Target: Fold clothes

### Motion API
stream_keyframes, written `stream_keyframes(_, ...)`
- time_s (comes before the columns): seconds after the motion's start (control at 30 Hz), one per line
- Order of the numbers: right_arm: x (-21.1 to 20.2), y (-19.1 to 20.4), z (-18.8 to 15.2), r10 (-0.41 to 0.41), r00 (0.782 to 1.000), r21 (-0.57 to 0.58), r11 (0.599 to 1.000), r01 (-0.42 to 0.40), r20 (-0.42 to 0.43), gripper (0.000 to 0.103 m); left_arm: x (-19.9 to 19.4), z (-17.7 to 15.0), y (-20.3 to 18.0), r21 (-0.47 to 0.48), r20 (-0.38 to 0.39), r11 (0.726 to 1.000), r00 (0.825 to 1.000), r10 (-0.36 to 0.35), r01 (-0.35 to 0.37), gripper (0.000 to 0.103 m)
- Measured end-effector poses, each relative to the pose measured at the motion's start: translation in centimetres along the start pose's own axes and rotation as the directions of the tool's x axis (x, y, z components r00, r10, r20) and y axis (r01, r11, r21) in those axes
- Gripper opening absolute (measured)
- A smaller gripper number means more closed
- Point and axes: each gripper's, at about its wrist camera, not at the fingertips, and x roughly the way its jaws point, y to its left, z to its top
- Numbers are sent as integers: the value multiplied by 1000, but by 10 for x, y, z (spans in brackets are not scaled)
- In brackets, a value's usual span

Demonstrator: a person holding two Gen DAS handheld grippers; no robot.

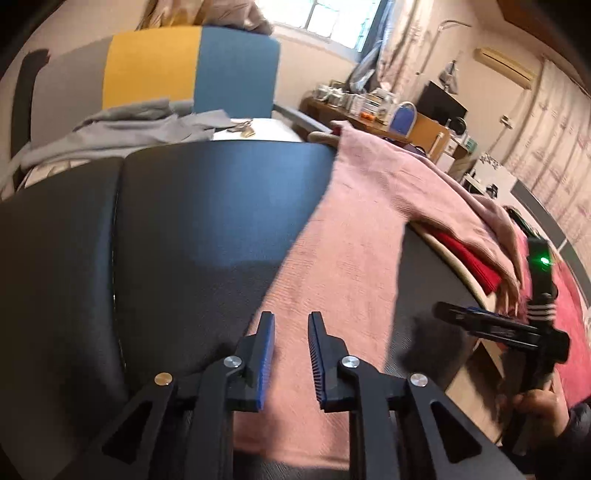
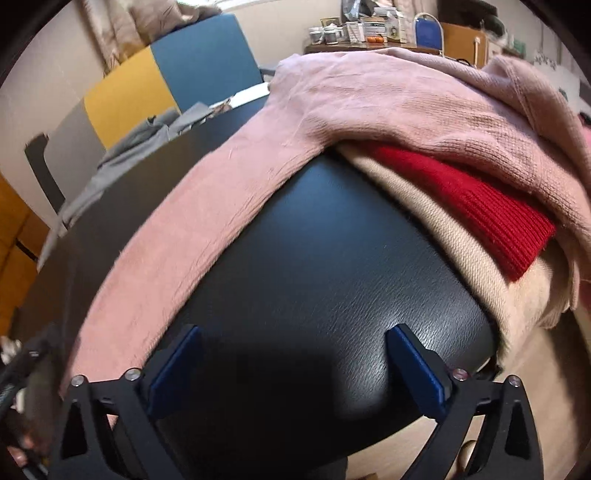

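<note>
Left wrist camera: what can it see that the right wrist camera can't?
Only the left wrist view shows the window, the air conditioner and the right gripper with its green light. Only the right wrist view shows the cream garment spread wide beneath the red knit. Both show the pink scarf across the black table, and the blue-and-yellow chair.

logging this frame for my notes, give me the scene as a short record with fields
surface: black leather-look padded top
main garment: long pink knitted cloth, draped across the top, far end lying over the stack
stack: red ribbed knit on a cream knit, at the right edge
left gripper: open, fingers over the pink cloth's near end, not closed on it
right gripper: open wide over bare top, holding nothing
background: grey garment behind
</note>
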Motion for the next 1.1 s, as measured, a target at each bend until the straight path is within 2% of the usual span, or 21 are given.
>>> stream_keyframes(0.17,-2,4,-11,-68,997,3,998,68,-25,103,-10,-19,-21,53,-9,999,1000,-7,8,20)
stream_keyframes(0.37,-3,8,-25,-148,987,4,989,149,-55,103,-14,-38,-28,42,-47,999,999,-25,27,20)
stream_keyframes(0.47,-4,7,-28,-160,986,3,987,160,-48,103,-14,-41,-27,41,-60,999,998,-29,31,20)
stream_keyframes(0.63,-5,6,-31,-166,985,2,986,166,-40,103,-22,-43,-28,43,-37,999,999,-10,12,21)
stream_keyframes(0.9,-11,9,-28,-140,990,17,990,141,-33,103,-20,-34,-23,8,-36,1000,999,-13,13,23)
stream_keyframes(1.0,-24,8,-21,-172,985,-58,983,173,17,103,-12,-22,-23,-17,-42,998,998,-55,54,23)
stream_keyframes(1.1,-39,7,-14,-211,974,-150,964,221,78,103,3,-2,-32,45,-36,997,998,-53,55,24)
